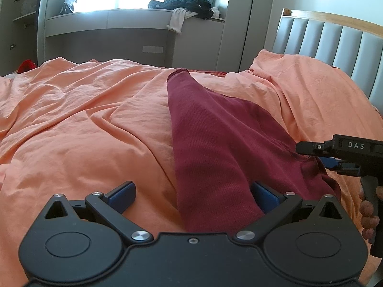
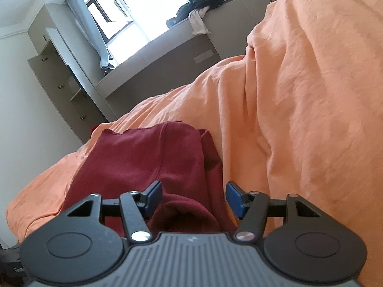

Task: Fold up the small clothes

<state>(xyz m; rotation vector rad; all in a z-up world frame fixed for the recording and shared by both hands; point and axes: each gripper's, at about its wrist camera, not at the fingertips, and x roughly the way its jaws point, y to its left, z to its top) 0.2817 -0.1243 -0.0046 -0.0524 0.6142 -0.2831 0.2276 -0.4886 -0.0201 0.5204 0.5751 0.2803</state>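
We are working on a dark red knit garment (image 1: 215, 143) lying on the orange duvet (image 1: 83, 119) of the bed, near the grey padded headboard (image 1: 335, 47). Our left tongs (image 1: 191, 196) are standing wide open, with the near end of a long red sleeve or leg running between the blue pads; only the right pad seems to be brushing it, so nothing is being gripped. Our right tongs (image 2: 194, 198) are partly open around a bunched, rolled edge of the same garment (image 2: 143, 157), and we cannot see the pads pressing on it.

The risk, as we are judging it, is that the right tongs are closing on too thick a bunch or on the duvet beneath, which would drag the bedding up with the cloth and spoil the fold. The left side could also slip free, since the sleeve is lying loose between the pads.

In the left wrist view the long strip is running straight away from us, its hemmed end pointing toward the far window ledge (image 1: 134, 14), with the wider body spreading off to the right.
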